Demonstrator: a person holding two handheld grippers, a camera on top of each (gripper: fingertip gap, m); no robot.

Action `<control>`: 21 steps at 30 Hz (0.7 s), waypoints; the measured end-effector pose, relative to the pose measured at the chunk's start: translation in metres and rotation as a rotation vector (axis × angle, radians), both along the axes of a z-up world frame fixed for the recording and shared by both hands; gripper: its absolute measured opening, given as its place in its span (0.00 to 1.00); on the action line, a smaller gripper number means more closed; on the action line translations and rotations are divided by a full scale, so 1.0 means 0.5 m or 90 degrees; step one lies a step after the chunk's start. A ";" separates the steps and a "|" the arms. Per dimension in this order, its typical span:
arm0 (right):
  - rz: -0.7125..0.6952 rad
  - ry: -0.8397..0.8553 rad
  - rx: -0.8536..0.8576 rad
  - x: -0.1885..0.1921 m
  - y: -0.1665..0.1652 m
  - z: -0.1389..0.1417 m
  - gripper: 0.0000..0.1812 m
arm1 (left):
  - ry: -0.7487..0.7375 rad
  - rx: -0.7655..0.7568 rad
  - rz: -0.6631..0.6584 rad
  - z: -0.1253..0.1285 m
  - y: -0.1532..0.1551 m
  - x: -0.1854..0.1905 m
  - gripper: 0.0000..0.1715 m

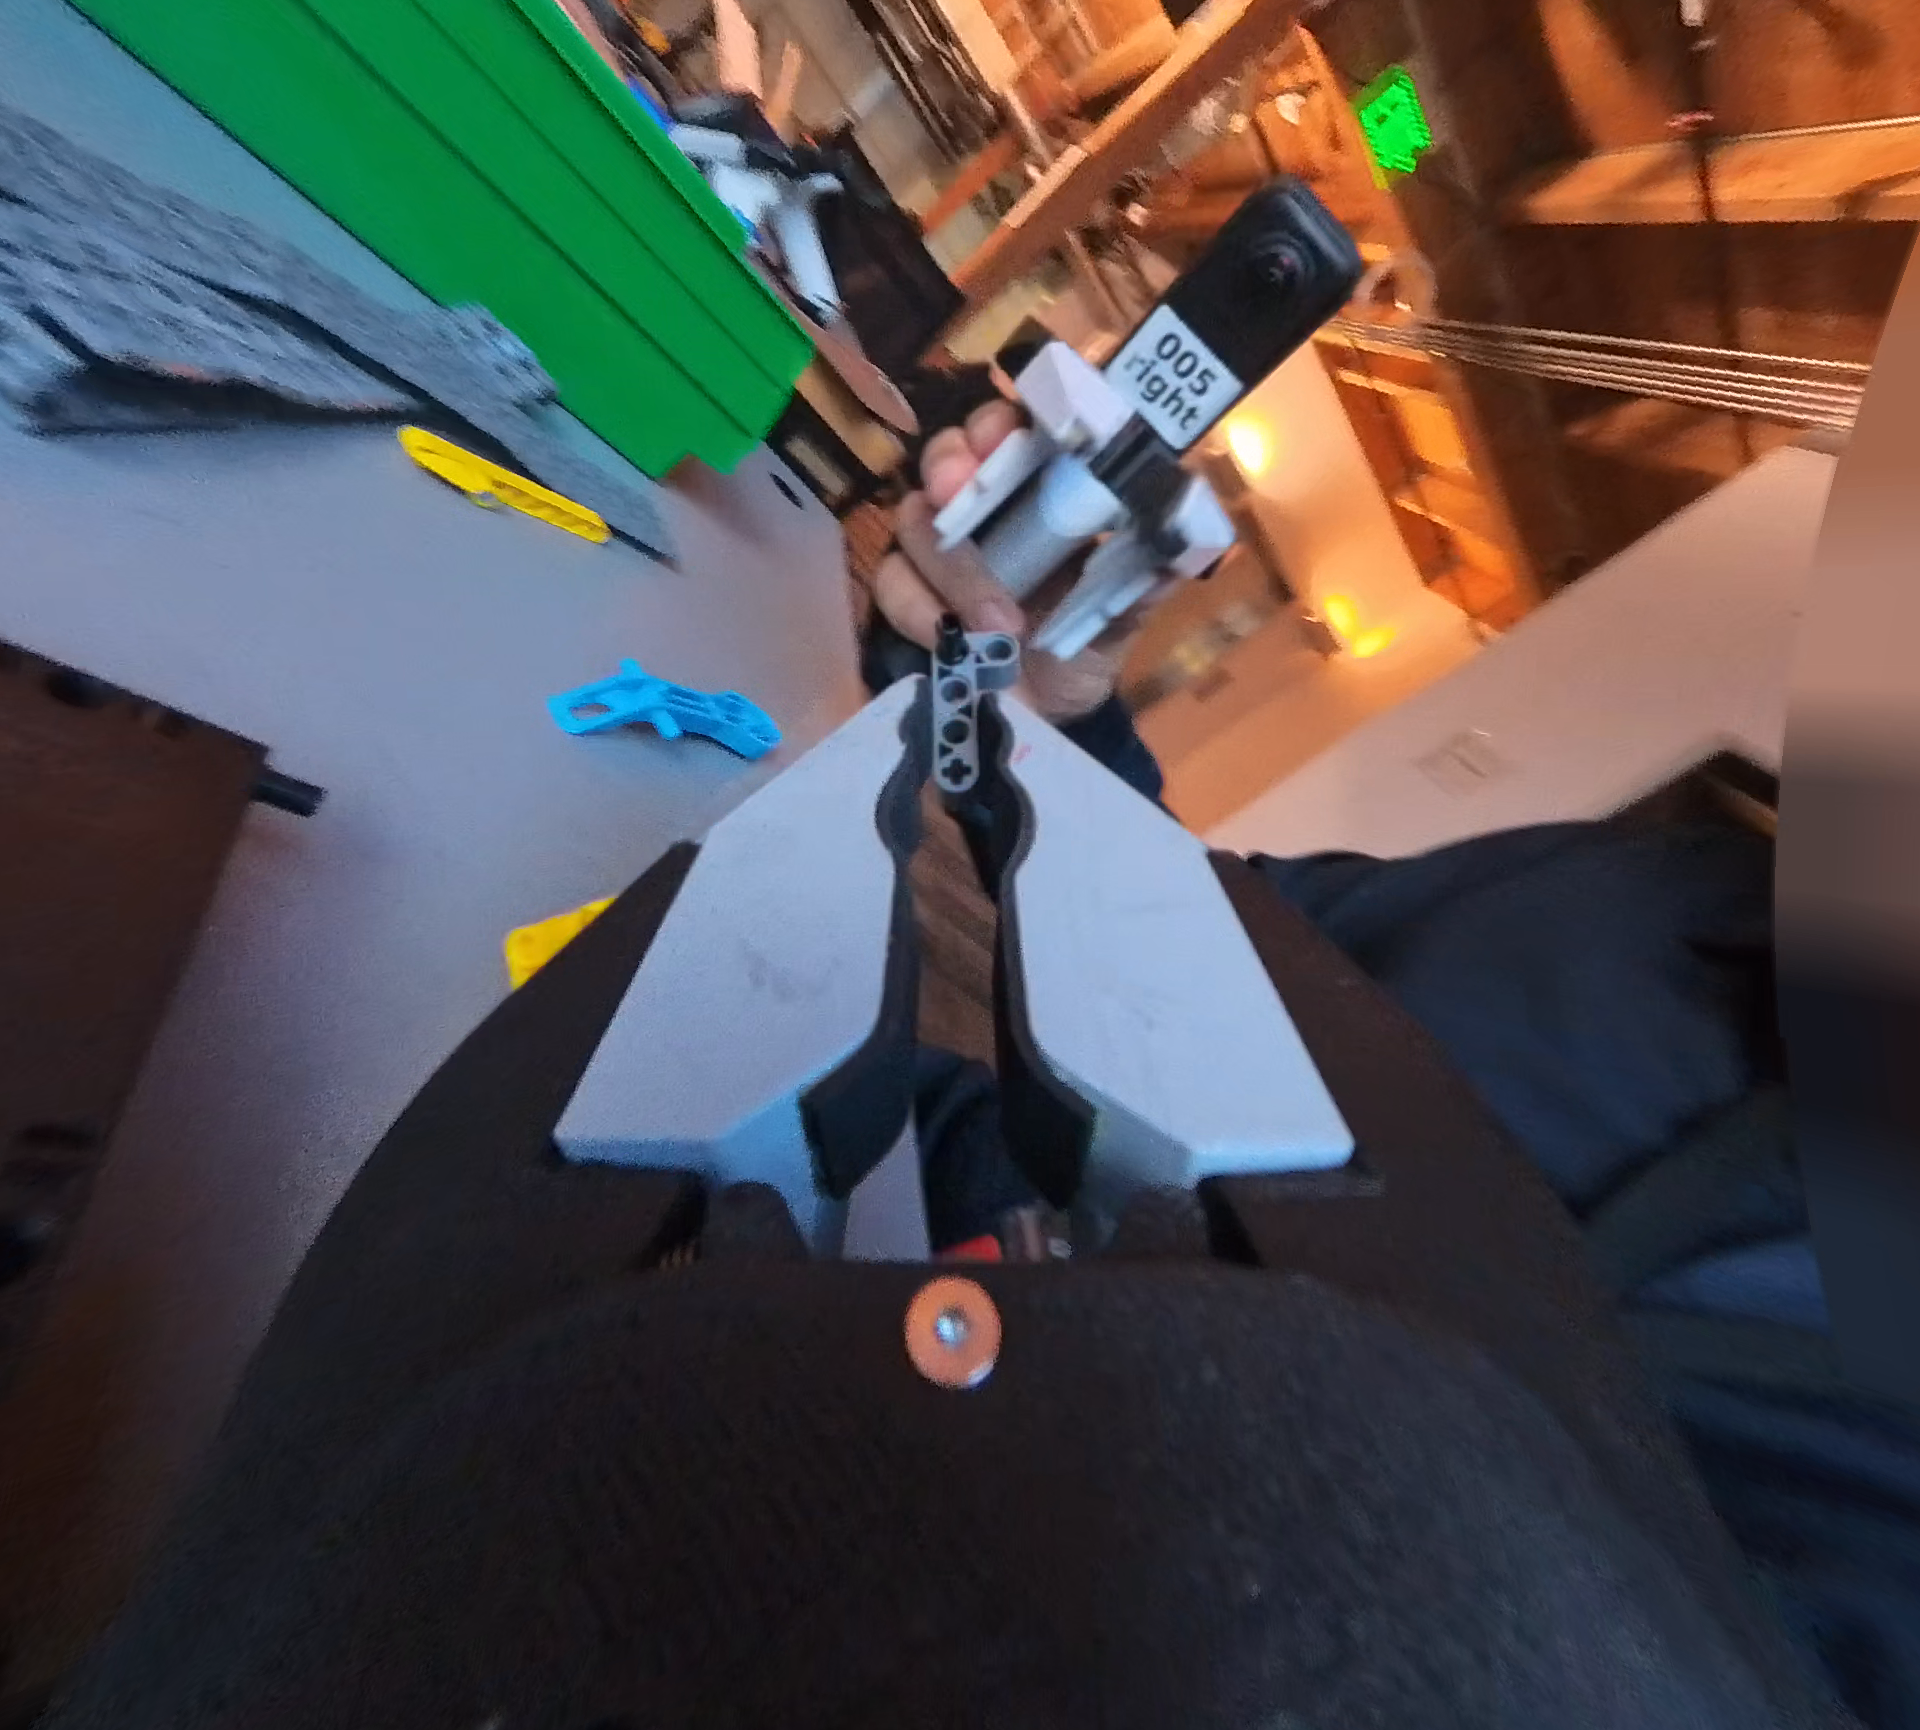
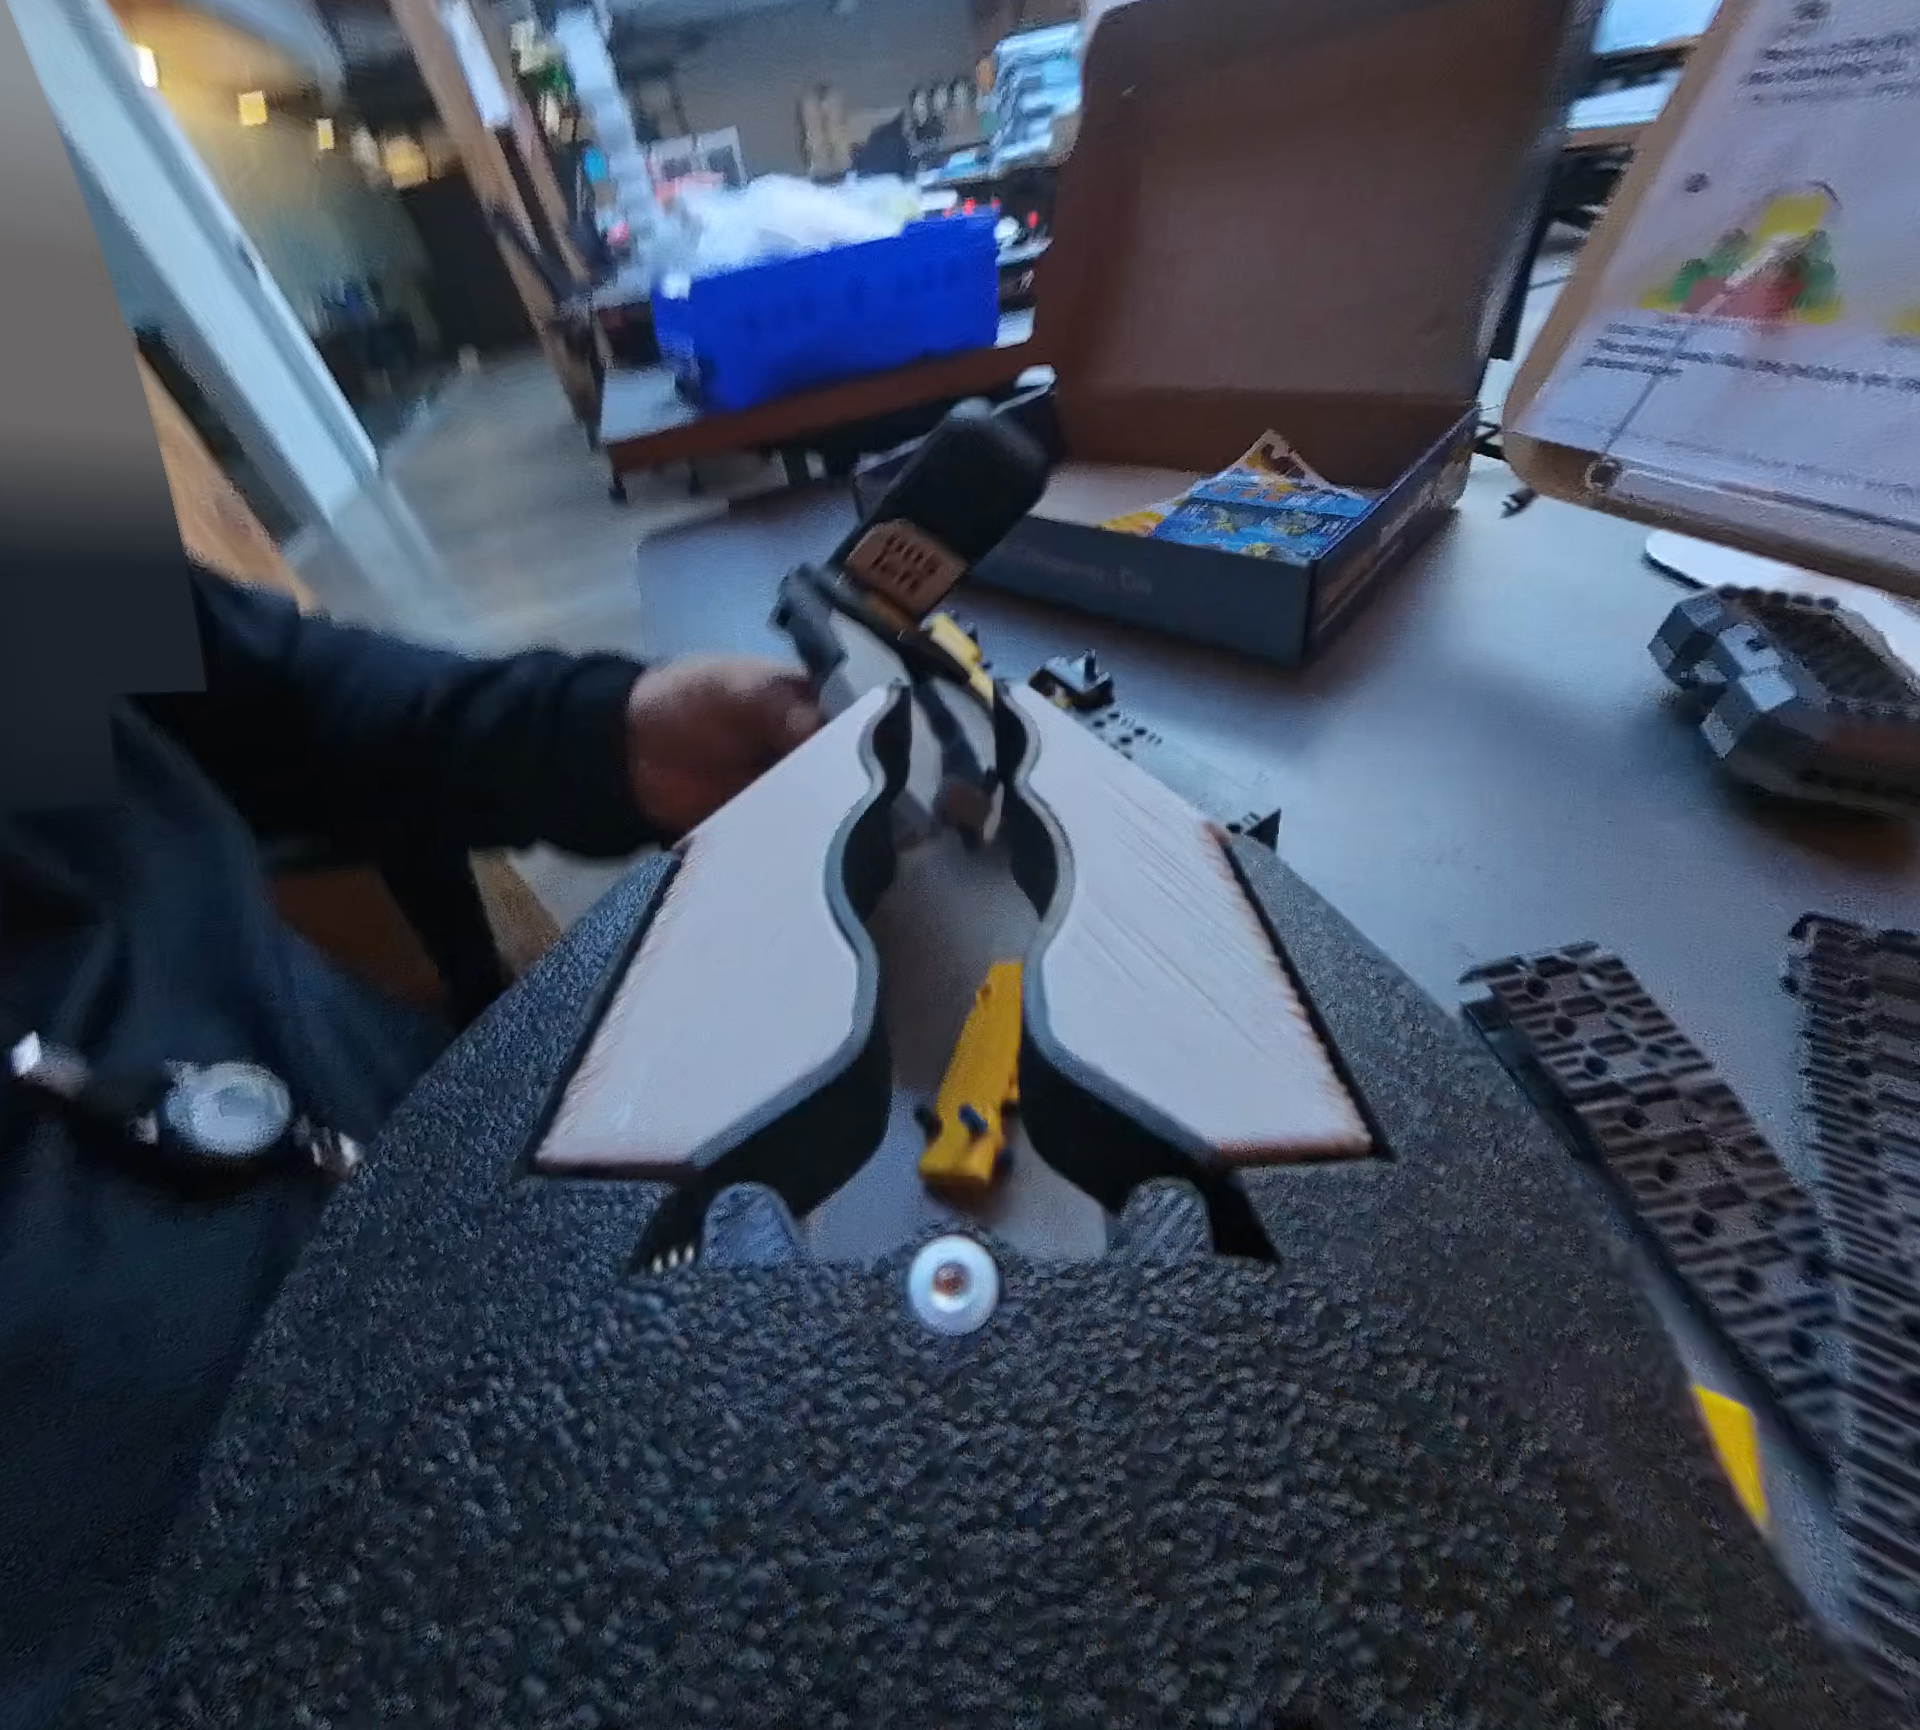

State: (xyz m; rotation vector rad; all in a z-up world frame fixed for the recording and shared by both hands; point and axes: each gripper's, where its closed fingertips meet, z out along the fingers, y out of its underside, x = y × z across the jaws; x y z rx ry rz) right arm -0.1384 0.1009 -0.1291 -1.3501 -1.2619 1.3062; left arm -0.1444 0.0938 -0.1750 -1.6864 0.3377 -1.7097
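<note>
While a grey holed beam point(image 1: 956, 730) is pinched upright at the tips of the left gripper point(image 1: 961, 712), above the table point(image 1: 364, 641), the right gripper point(image 2: 951, 714) is seen narrowly parted just beyond it, whether around anything cannot be told, with a yellow piece point(image 2: 971, 1088) lying on the table beneath its fingers.

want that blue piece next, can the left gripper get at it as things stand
Probably not yet: the left gripper is shut on a grey beam. The blue piece lies alone on bare table, nothing covering it.
</note>
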 end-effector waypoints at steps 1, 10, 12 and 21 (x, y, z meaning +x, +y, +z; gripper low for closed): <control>0.006 -0.027 0.044 0.008 -0.011 -0.013 0.06 | -0.013 -0.012 -0.023 0.004 -0.006 0.004 0.04; 0.050 -0.241 0.504 0.019 -0.086 -0.107 0.09 | 0.061 -0.083 -0.199 -0.046 -0.079 0.063 0.03; 0.057 -0.266 0.516 0.018 -0.090 -0.123 0.06 | 0.093 -0.080 -0.192 -0.058 -0.076 0.061 0.03; 0.086 -0.271 0.464 0.036 -0.094 -0.142 0.09 | 0.096 -0.080 -0.223 -0.058 -0.093 0.067 0.03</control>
